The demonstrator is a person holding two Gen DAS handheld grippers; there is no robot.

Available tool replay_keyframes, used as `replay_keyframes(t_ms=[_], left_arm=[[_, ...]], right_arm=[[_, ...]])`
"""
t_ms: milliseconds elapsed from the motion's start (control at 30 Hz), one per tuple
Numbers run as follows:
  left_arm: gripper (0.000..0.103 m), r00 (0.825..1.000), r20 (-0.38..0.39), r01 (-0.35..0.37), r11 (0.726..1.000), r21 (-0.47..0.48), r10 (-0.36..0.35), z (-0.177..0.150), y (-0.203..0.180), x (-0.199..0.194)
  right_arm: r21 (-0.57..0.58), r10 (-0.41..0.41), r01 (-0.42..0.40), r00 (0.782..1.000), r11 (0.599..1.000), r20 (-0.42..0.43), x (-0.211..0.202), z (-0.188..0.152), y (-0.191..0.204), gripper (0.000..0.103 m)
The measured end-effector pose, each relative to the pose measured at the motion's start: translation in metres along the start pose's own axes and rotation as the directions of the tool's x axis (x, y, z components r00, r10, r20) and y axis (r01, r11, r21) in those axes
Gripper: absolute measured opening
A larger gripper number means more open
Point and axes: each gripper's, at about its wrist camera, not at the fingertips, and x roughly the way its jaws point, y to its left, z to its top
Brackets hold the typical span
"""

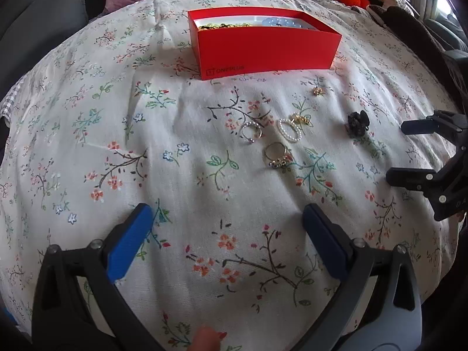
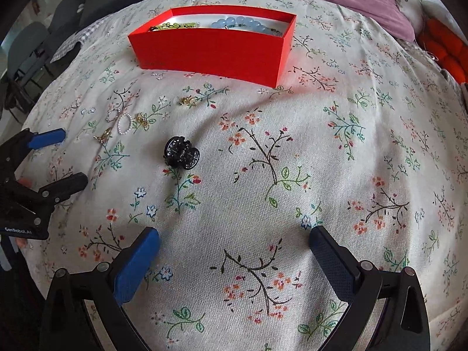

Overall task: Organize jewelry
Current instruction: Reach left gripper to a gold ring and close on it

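While both pairs of tongs hover empty over the floral-print bedspread (image 2: 292, 152), nothing is gripped. Left tongs (image 1: 226, 234) stand wide apart, blue pads spread; right tongs (image 2: 234, 253) likewise wide apart.

Nearest to the left tongs, ahead and slightly right: a gold ring with a beaded cluster (image 1: 276, 155). Just beyond it, a thin ring with small pearls (image 1: 251, 133) on the left and a white pearl-bead loop (image 1: 289, 130) on the right, its long axis running roughly toward the box. A small gold charm (image 1: 301, 119) touches or sits just beside that loop; can't tell which. Farther, a small gold flower earring (image 1: 318, 91) lies alone.

The black rhinestone claw hair clip (image 2: 181, 152) lies ahead and left of the right tongs, apart from the ring cluster, its wide axis running left to right in that view. Judgement: the right arm is nearer the clip, the left arm nearer the rings.

Farthest, the open red cardboard box (image 2: 210, 49) sits beyond all the loose pieces, long side facing both tongs. Inside: a green bead bracelet (image 2: 175, 25) at the left end, a pale blue bead bracelet (image 2: 239, 23) at the right. No dividers visible. Each loose piece likely needs a forward carry to the box.
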Motion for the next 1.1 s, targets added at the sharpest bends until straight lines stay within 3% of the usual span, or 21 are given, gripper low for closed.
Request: replay_keyframes(t_ms=[233, 367, 567, 733, 900, 1100], left_arm=[[0.102, 1.0, 0.004, -0.005, 1.0, 0.017, 0.005, 0.008, -0.001, 0.006], [0.102, 0.999, 0.006, 0.043, 0.999, 0.006, -0.043, 0.014, -0.003, 0.005], [0.084, 0.993, -0.01, 0.121, 0.992, 0.017, -0.121, 0.019, -0.015, 0.005], [0.054, 0.986, -0.011, 0.164, 0.985, -0.05, -0.165, 0.026, -0.012, 0.005], [0.043, 0.978, -0.017, 0.206, 0.974, -0.099, -0.209, 0.028, -0.012, 0.008], [0.025, 0.981, -0.023, 0.19, 0.977, -0.096, -0.193, 0.03, -0.014, 0.011]], right_arm=[[-0.048, -0.026, 0.03, 0.996, 0.998, 0.084, 0.007, 0.0, 0.01, 0.103], [-0.051, -0.039, 0.043, 0.996, 0.998, 0.082, 0.009, 0.005, 0.014, 0.103], [-0.06, -0.036, 0.039, 0.998, 0.997, 0.044, 0.01, 0.017, 0.018, 0.103], [-0.068, -0.028, 0.031, 0.999, 0.997, 0.04, 0.01, 0.021, 0.021, 0.103], [-0.078, -0.008, 0.012, 0.999, 0.997, 0.042, 0.01, 0.025, 0.026, 0.103], [-0.086, 0.015, -0.011, 0.999, 0.996, 0.05, 0.009, 0.029, 0.034, 0.102]])
